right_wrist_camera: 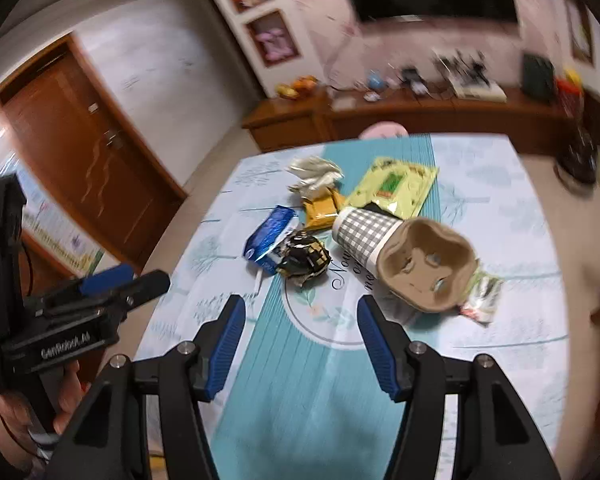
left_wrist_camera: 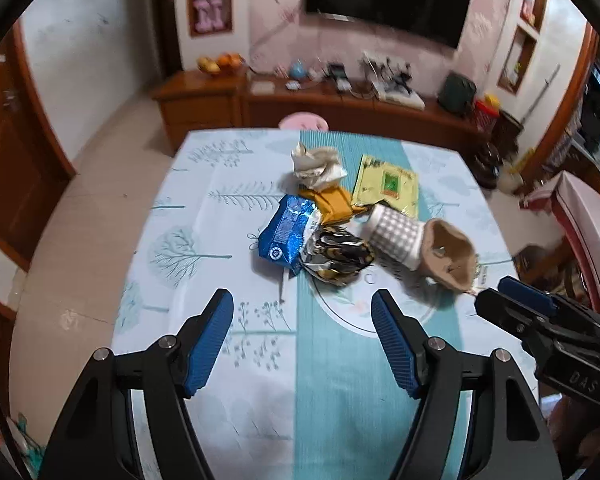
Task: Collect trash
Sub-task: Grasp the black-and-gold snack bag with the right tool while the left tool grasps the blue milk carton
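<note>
A crushed checked paper cup (right_wrist_camera: pixel 384 248) lies on its side on the worktop (right_wrist_camera: pixel 512 216), its dented mouth showing nothing inside. The left gripper (left_wrist_camera: pixel 302 334) and right gripper (right_wrist_camera: pixel 301 338) both hold their jaws wide, gripping nothing. The trash pile (left_wrist_camera: pixel 320 220) of wrappers sits ahead of both, beyond the fingertips, untouched.

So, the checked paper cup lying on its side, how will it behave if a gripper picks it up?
The checked paper cup is probably light and thin-walled: its mouth is already crushed out of round, so a squeeze would likely dent it more. Lying on its side, it may roll a little if nudged, though the flattened rim should slow it.
</note>
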Motion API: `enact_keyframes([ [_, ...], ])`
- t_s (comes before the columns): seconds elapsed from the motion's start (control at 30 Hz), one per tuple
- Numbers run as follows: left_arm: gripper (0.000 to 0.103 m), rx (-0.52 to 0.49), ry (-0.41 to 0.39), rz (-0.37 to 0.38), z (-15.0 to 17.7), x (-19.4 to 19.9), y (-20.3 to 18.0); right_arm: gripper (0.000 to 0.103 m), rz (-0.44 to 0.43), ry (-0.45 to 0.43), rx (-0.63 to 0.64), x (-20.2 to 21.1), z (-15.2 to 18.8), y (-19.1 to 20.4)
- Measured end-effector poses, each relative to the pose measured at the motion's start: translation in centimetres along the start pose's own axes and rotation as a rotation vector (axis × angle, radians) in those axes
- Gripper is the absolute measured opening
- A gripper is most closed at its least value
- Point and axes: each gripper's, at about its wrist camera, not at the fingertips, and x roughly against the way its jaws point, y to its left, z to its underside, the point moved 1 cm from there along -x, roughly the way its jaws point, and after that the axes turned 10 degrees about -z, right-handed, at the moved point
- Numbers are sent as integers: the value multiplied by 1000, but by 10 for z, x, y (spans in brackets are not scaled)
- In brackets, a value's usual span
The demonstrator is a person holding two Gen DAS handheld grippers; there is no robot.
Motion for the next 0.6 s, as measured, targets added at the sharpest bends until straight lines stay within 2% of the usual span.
enact_keyframes([
  [0.23,70,-79,129,86,-36,-84,30,59,65,62,-230,-89,-15,-19],
  [0.37,70,-112,199,148,-46,-117,39,59,110,82,-303,-127,-19,-28],
  [0.6,70,-136,257,241,-59,-148,48,60,184,127,-358,-171,-28,-39],
])
